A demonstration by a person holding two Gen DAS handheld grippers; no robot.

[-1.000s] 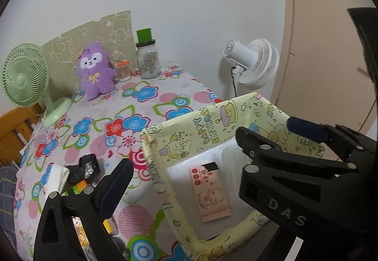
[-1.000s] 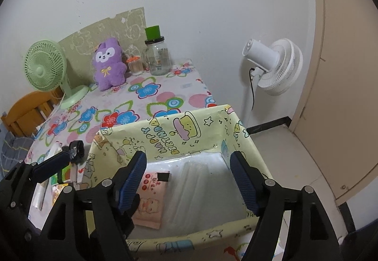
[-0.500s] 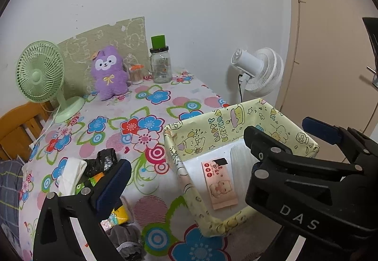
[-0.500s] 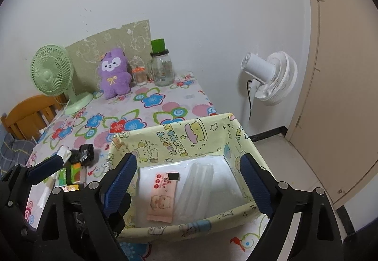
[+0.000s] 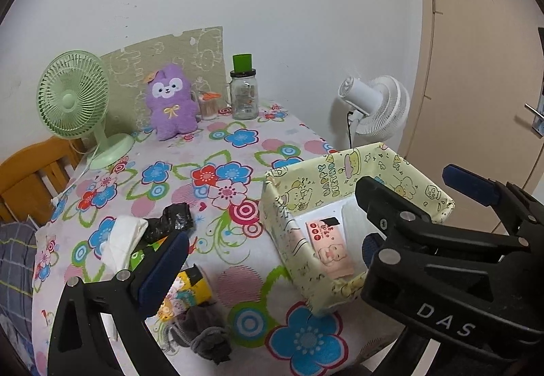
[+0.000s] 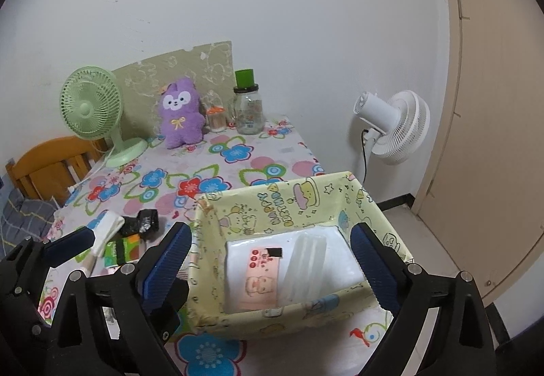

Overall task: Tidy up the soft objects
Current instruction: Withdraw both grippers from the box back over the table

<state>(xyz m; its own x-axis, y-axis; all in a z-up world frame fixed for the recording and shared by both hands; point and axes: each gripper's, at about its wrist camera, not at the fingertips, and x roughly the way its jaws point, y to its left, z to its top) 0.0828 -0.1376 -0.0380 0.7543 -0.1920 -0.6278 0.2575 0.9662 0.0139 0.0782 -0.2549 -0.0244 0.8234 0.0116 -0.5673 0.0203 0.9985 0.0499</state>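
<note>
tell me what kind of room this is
Probably a home bedroom or living space: a table with a floral tablecloth, a purple plush toy, a green desk fan and a door.

Pink tissue pack lies flat in the yellow box — grey socks outside.

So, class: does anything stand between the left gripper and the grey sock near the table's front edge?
Nothing visible does. The left gripper hangs open above the table; the sock lies loose just below its left finger, beside the yellow packet. The box stands off to the right.
</note>
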